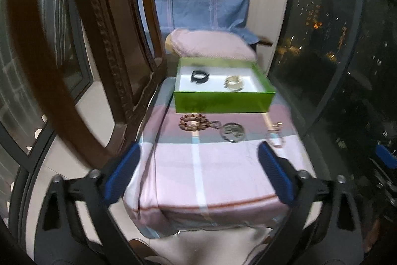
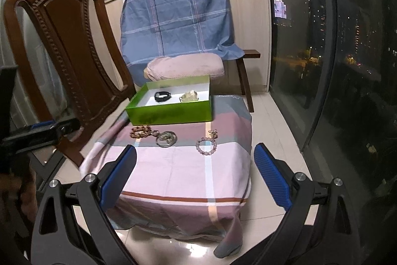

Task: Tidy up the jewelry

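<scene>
Now, through your left wrist camera, your left tongs (image 1: 198, 175) are standing wide apart with nothing between the blue pads (image 1: 122, 175), hanging over the near end of the surface (image 1: 223, 178) draped in a pink, grey and white plaid cloth. Beyond them a brown bead bracelet (image 1: 192, 123), a round metal keyring (image 1: 232, 132) and a pale bead bracelet (image 1: 274, 137) are lying in a row across the cloth, blurred in this view. Behind the row a green box (image 1: 224, 102) is sitting with a black band (image 1: 198, 77) and a cream bangle (image 1: 234, 83) inside it, apart from each other. A carved wooden chair (image 1: 99, 46) is crowding the left side. Through your right wrist camera, your right tongs (image 2: 196, 176) are likewise gaping and holding nothing, above the same cloth. Here the pale bead bracelet (image 2: 207, 146) is lying nearest the tongs, the keyring (image 2: 166, 138) and brown beads (image 2: 140, 132) further left, all in front of the green box (image 2: 171, 113).
</scene>
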Demonstrator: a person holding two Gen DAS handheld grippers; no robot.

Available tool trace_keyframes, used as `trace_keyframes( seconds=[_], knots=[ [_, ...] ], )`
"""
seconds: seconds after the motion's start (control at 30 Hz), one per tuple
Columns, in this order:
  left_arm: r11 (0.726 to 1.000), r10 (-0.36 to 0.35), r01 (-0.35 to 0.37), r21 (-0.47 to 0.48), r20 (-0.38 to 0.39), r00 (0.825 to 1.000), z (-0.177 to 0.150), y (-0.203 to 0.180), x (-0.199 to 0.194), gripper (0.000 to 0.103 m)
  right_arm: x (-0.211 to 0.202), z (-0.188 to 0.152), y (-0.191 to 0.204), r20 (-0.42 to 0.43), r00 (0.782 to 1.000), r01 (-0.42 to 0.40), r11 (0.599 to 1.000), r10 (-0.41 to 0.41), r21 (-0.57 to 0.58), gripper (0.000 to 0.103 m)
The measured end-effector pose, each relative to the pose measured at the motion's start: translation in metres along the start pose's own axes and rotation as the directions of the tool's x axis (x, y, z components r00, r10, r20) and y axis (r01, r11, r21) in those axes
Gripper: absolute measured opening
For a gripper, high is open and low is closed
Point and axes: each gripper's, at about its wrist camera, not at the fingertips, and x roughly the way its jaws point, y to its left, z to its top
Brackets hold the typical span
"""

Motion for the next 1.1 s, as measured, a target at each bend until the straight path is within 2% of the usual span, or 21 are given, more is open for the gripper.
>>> trace_keyframes(
  seconds=[0.03,0.13,0.3,0.43,0.57,0.77,0.87,1.1],
  knots=[
    [1.0,-0.002,0.002,-0.005,-0.019,1.0,0.004,0.003,0.015,0.075,0.008,0.0,-0.002,-0.007,1.0,0.002,1.0,-0.002,-0.002,0.088],
    [0.999,0.005,-0.008,-0.031,-0.094,0.996,0.014,0.016,0.071,0.058,0.044,0.0,-0.005,-0.053,0.999,0.004,1.0,-0.006,-0.03,0.078],
    [0.999,0.023,-0.029,-0.027,-0.188,0.982,0.021,0.027,0.146,0.051,0.107,0.001,-0.01,-0.137,0.991,0.007,0.999,-0.014,-0.047,0.061],
    [0.999,0.018,-0.03,-0.045,-0.242,0.97,0.024,0.038,0.189,0.049,0.16,0.005,-0.014,-0.198,0.98,0.024,0.999,-0.031,-0.041,0.05],
    [0.998,0.008,-0.026,-0.065,-0.27,0.963,0.027,0.043,0.213,0.047,0.201,0.005,-0.019,-0.257,0.965,0.038,0.999,-0.043,-0.026,0.044],
    [0.997,-0.017,-0.007,-0.08,-0.298,0.954,0.031,0.045,0.243,0.04,0.238,-0.001,-0.023,-0.317,0.946,0.061,0.998,-0.069,-0.033,0.035],
    [0.996,-0.02,-0.008,-0.085,-0.318,0.948,0.03,0.048,0.254,0.038,0.248,-0.005,-0.025,-0.34,0.938,0.062,0.997,-0.07,-0.035,0.031],
    [0.991,-0.044,0.0,-0.132,-0.331,0.943,0.028,0.055,0.266,0.025,0.259,-0.008,-0.021,-0.357,0.931,0.054,0.997,-0.069,-0.053,0.019]
  ],
)
